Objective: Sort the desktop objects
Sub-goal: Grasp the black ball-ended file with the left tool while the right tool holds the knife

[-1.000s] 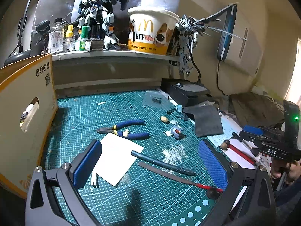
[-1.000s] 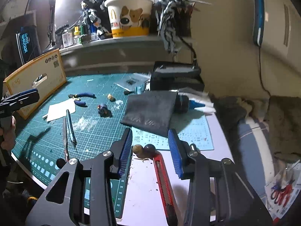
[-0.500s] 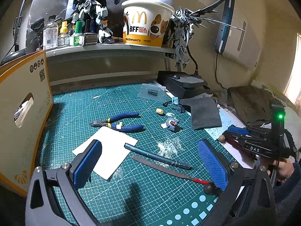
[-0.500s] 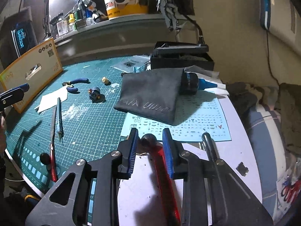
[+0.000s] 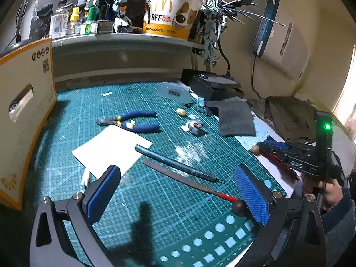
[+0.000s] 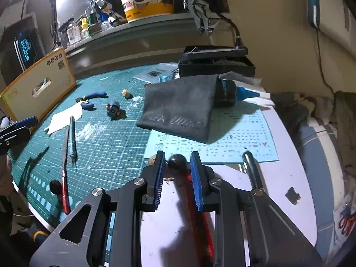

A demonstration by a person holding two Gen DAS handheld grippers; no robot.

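Note:
My right gripper has its blue pads narrowed around a red-handled tool with a black ball end lying on the white desk; the pads look to be touching the ball. It also shows in the left wrist view. My left gripper is wide open and empty, low over the green cutting mat. Between its fingers lie a dark pen-like tool and a flat file with a red handle and black ball. Blue-handled pliers and a white sheet lie further back.
A cardboard box stands at the left. A dark pouch, a black bottle, a decal sheet and a black case are at the right. A small blue-grey part and white dust lie mid-mat. A metal rod lies beside my right gripper.
My right gripper has closed in from a wider gap onto the ball end of the red-handled tool. My left gripper has shifted slightly forward and stays open.

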